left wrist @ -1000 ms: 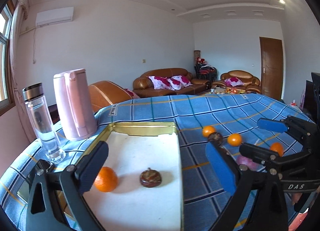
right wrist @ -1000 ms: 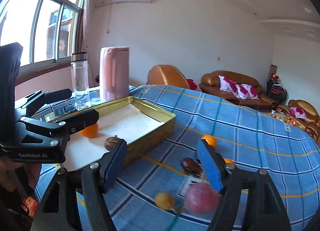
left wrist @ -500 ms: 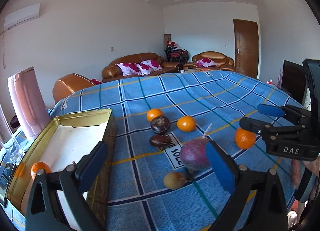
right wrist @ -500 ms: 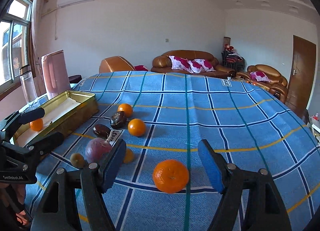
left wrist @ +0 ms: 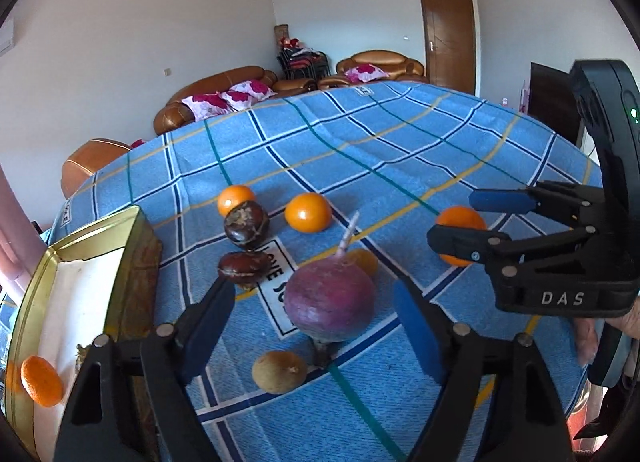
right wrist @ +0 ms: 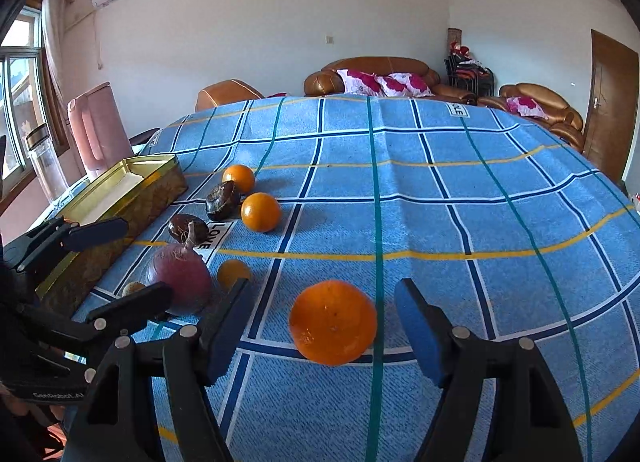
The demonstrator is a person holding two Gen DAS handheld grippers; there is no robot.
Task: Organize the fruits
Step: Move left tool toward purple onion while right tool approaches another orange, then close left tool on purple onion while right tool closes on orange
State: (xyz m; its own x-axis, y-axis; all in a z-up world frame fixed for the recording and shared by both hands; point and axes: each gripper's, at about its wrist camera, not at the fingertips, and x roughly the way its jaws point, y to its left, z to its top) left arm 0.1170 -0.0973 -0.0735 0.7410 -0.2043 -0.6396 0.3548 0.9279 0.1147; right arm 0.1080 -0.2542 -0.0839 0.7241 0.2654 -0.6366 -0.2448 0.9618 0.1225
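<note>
A round purple fruit (left wrist: 330,302) with a pale stem lies on the blue checked cloth, between the fingers of my left gripper (left wrist: 314,302). The jaws are closing, and a gap shows on both sides of the fruit. My right gripper (right wrist: 323,294) straddles a large orange (right wrist: 333,322). Its jaws are closing too, and its pads are clear of the peel. Two dark mangosteens (left wrist: 246,225) (left wrist: 244,268), two oranges (left wrist: 236,198) (left wrist: 308,212) and a small brown fruit (left wrist: 280,370) lie close by. A gold tin (left wrist: 136,230) at the left holds one orange (left wrist: 41,381).
A pink kettle (right wrist: 100,130) and a glass bottle (right wrist: 46,162) stand behind the tin at the table's left edge. A small orange fruit (right wrist: 233,272) sits just behind the purple one. The cloth stretches bare to the right and far side. Sofas stand beyond the table.
Both grippers swung right from the tin to the loose fruit and came lower. The purple fruit now sits between the left jaws and the orange between the right ones. Both pairs have narrowed.
</note>
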